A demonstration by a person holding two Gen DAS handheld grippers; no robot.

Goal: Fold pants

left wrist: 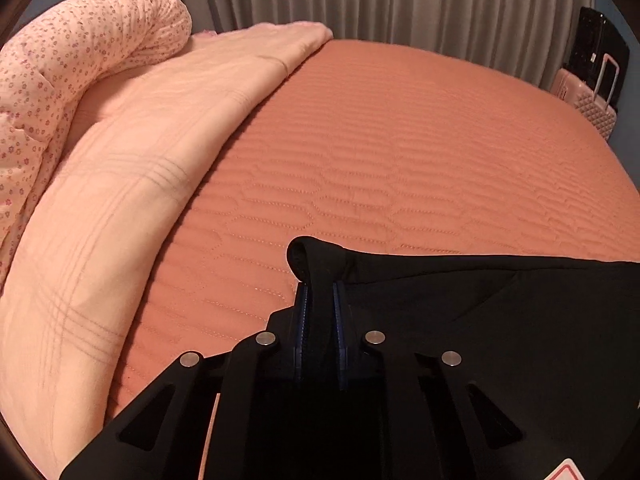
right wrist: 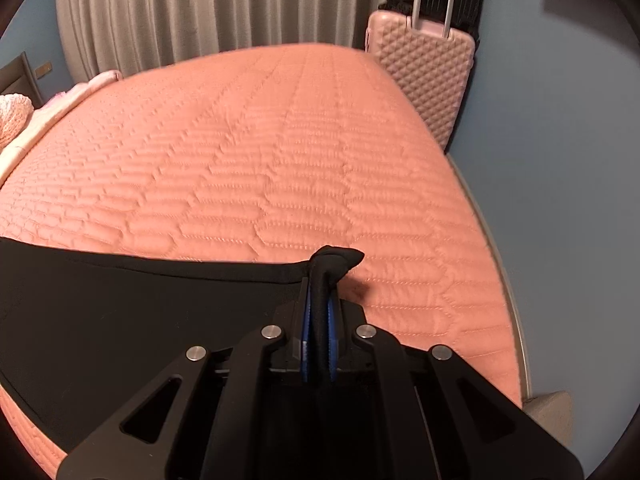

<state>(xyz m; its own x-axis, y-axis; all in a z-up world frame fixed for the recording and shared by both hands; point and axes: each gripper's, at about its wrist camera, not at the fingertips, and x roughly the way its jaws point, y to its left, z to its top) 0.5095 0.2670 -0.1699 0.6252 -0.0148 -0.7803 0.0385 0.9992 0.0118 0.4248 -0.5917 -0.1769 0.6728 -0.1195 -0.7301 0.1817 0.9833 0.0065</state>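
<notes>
Black pants (left wrist: 500, 320) lie across the near edge of the bed (left wrist: 400, 152), and we pinch them at both ends.

Our left tongs (left wrist: 320, 292) are pressed together on a bunched corner of the pants, which pokes up past the blue pads (left wrist: 301, 320). Our right tongs (right wrist: 320, 296) likewise clamp a rolled corner of the pants (right wrist: 140, 320), with the cloth stretched flat on the bed between the two grips. Beyond the pants the orange quilted bed runs bare to a grey curtain (left wrist: 380, 0). At the bed's left side, as the left wrist view has it, a pale pink blanket (left wrist: 120, 200) is heaped. A pink suitcase (right wrist: 424, 80) stands at the bed's far right corner.
</notes>
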